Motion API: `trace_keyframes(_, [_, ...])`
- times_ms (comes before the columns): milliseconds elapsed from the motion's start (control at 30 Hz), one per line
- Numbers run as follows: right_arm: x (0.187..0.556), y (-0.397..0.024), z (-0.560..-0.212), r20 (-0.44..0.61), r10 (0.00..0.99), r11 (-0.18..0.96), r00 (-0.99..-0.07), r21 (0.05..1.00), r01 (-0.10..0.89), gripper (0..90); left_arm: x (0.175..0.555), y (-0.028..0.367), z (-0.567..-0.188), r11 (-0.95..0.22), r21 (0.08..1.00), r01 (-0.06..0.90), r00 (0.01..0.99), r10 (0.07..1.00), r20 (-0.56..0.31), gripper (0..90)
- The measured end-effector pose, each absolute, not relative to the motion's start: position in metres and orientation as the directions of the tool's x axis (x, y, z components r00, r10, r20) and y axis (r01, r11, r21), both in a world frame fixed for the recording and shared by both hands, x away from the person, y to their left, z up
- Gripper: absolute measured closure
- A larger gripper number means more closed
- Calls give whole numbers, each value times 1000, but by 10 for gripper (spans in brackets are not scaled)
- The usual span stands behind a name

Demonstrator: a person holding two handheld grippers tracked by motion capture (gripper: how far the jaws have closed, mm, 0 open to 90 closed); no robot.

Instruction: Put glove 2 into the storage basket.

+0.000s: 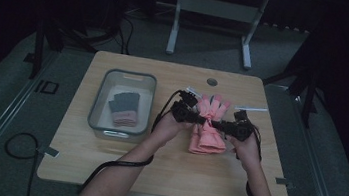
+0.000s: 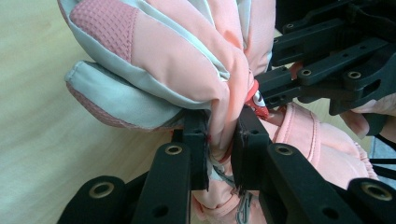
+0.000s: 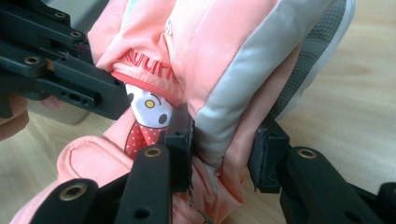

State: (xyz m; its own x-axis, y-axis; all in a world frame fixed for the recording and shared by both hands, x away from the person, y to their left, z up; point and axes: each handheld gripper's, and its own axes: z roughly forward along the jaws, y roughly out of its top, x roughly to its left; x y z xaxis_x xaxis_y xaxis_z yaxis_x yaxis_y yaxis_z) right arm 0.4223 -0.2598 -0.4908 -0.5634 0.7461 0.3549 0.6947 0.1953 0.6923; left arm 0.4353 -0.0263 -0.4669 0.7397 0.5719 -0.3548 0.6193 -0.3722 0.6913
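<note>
Left gripper [image 2: 219, 151] is clamping its 2 black jaws tight on a bunched fold of the pink glove [image 1: 208, 125]; right gripper [image 3: 223, 149] is pinching the same glove's padded edge from the opposite side; no earlier motion is being reported. The glove is hanging between both grippers above the pale wooden table [image 1: 119, 162], showing quilted pink fabric, grey panels, a textured grip patch and a cartoon print; a clear rectangular bin [image 1: 98, 104] is holding folded dark and pink gloves [image 1: 124, 108] well apart.
</note>
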Motion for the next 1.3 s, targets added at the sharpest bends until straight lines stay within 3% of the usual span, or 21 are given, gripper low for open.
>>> trace_keyframes(500, [426, -238, -447, 341, 723, 176, -601, 751, 637, 652, 432, 4, -420, -319, 742, 589, 734, 596, -326, 776])
trace_keyframes(1300, [452, -126, -398, 299, 616, 279, -729, 783, 556, 655, 414, 111, -374, -226, 772, 594, 628, 731, -269, 776])
